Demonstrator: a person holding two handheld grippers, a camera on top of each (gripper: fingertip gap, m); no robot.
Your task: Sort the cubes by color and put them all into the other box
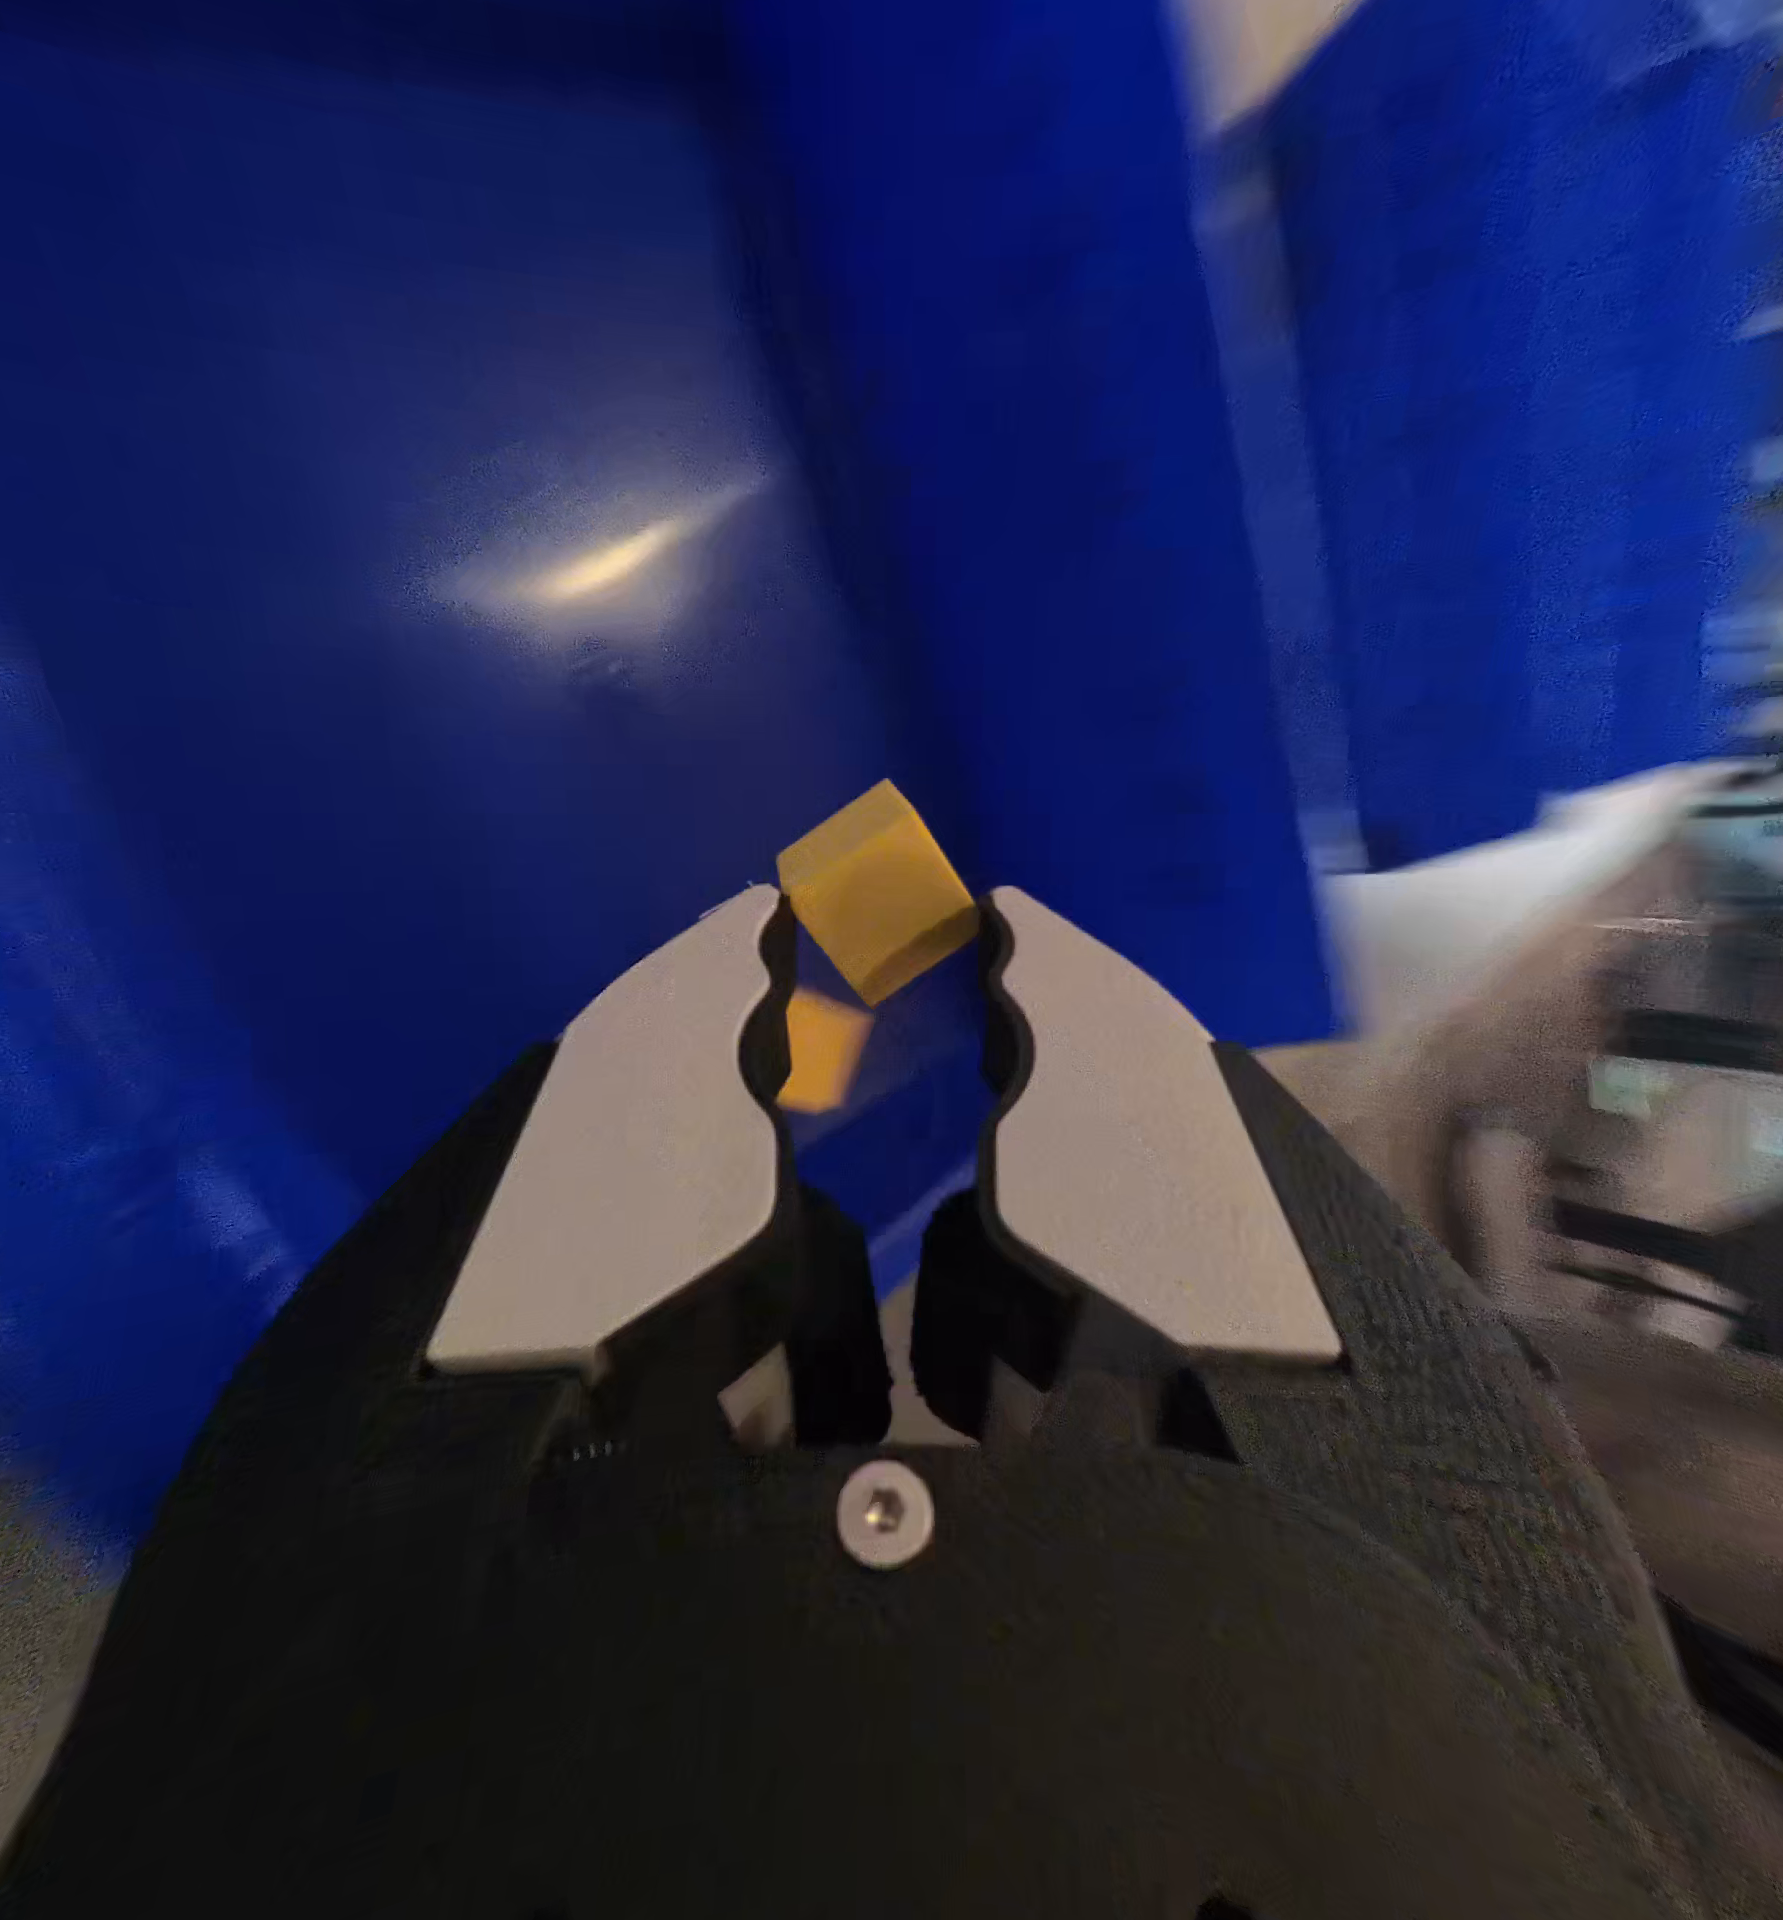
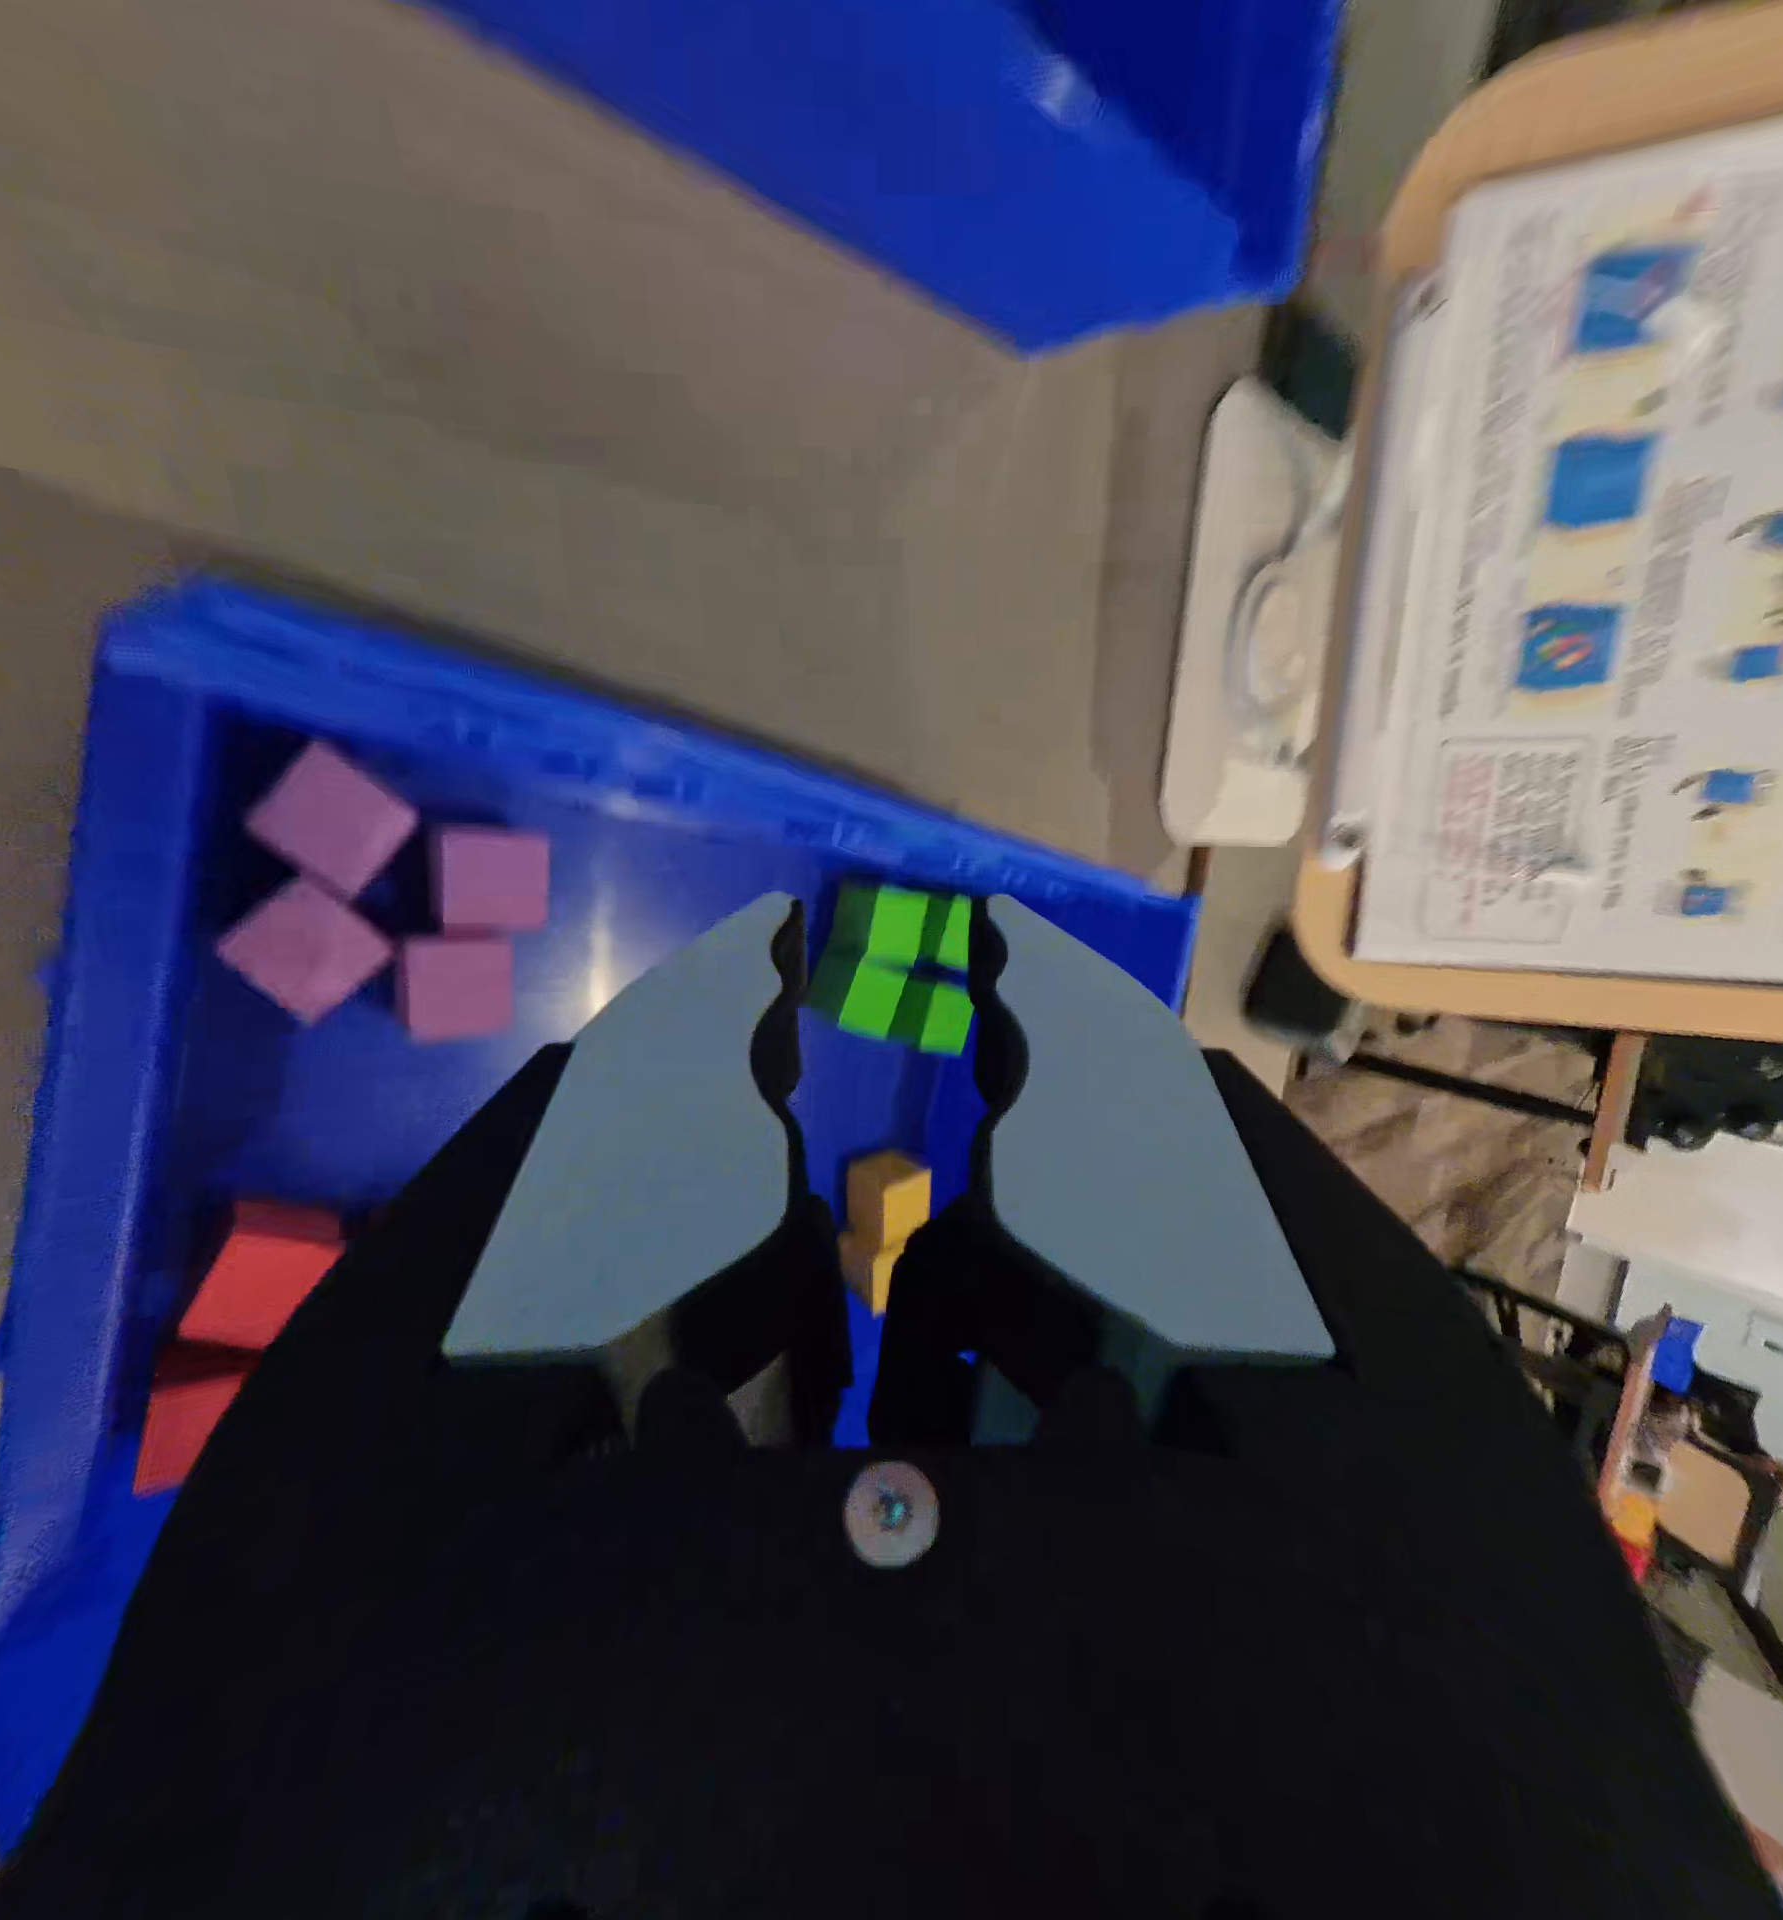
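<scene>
The left gripper (image 1: 879, 909), nearest in its own view, pinches a yellow cube (image 1: 871, 888) by two of its corners between the fingertips, the cube tilted. It hangs over the glossy floor of a blue bin (image 1: 399, 520), which throws back a blurred yellow reflection just below the cube. Everything to the right of the bin wall is smeared by motion.

The right gripper (image 2: 885, 920) hangs above a second blue bin (image 2: 108, 935), its jaws spread a little with nothing between them. Green cubes (image 2: 892, 977) show through the gap at the tips, lying on the bin floor below and not touched.

A corner pinch like the left one looks insecure, in my judgement: the cube could twist or slip, so the squeeze should be kept steady and the cube carried low and slowly, and let go only close above a surface.

Counts in the right view:
- four purple cubes (image 2: 388, 894), far left in the bin, close together
- two red cubes (image 2: 243, 1320) that I can see, near left, partly hidden by the gripper
- green cubes in a tight cluster, seemingly four; blur makes this uncertain
- two orange-yellow cubes (image 2: 882, 1210), touching, seen between the finger bases

A further blue bin (image 2: 970, 156) sits far off on the table (image 2: 554, 468). To the right, a printed sheet (image 2: 1614, 540) lies on a wooden board (image 2: 1334, 935).
</scene>
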